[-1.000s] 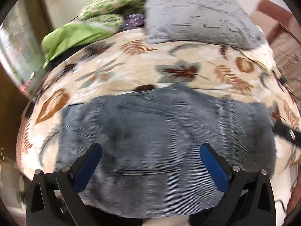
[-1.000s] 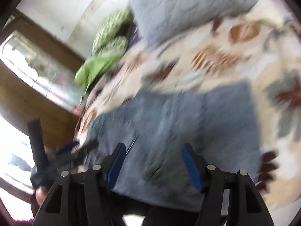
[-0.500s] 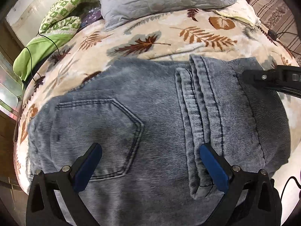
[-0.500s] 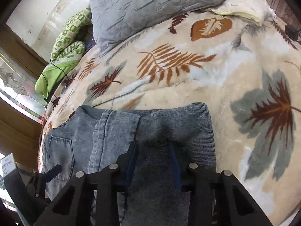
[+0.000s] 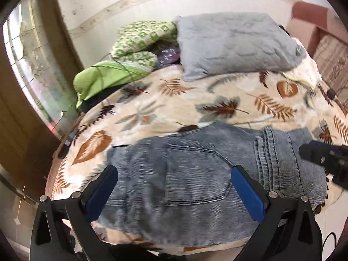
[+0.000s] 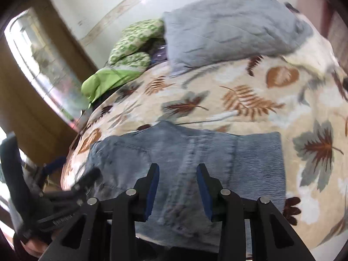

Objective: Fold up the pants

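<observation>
The pants (image 5: 195,182) lie as a compact folded bundle on the leaf-print blanket (image 5: 152,113), near its front edge, back pocket facing up. Half a second ago both cameras were close over the denim; now both show more of the bed, so the 2 grippers have pulled back from the cloth. The left gripper (image 5: 174,187) stands wide apart and grasps nothing. The right gripper (image 6: 177,187), narrow a moment ago, is opening slightly; I see denim behind its pads, but not pressed by them. In my judgement the fold is finished or nearly so. The near edge of the bundle is hidden behind the gripper bodies, and the right view is blurred.
</observation>
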The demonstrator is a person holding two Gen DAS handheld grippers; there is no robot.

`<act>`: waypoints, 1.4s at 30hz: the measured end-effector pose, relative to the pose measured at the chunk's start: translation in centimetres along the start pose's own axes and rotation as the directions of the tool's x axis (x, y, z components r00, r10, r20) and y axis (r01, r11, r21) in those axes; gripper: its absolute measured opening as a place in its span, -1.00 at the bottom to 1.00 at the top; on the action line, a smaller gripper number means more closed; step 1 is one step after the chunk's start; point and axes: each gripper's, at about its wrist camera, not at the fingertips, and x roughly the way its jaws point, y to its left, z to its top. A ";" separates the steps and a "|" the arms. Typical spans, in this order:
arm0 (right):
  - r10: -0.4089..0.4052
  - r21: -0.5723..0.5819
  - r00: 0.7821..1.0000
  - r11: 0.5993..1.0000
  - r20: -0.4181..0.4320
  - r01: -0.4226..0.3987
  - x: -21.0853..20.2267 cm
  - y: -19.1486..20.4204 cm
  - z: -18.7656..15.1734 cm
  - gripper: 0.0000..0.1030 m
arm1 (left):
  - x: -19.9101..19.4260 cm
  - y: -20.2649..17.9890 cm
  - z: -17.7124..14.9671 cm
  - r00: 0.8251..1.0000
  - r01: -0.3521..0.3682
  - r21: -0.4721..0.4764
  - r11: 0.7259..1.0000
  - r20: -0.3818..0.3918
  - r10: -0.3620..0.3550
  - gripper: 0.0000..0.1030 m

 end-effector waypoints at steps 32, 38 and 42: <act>-0.075 -0.243 0.996 0.966 0.049 0.085 -0.5 8.8 -3.6 0.04 | -1.2 11.3 -3.5 0.993 -0.122 -0.217 0.968 -0.021 0.120 1.00; -0.069 -0.232 0.996 0.969 0.055 0.080 -0.7 8.3 -3.9 0.04 | -0.3 13.0 -4.3 0.985 -0.168 -0.250 0.954 -0.067 0.156 1.00; -0.060 -0.207 0.997 0.976 0.049 0.069 -0.7 7.8 -3.8 0.04 | -0.2 13.3 -4.6 0.982 -0.188 -0.246 0.951 -0.069 0.176 1.00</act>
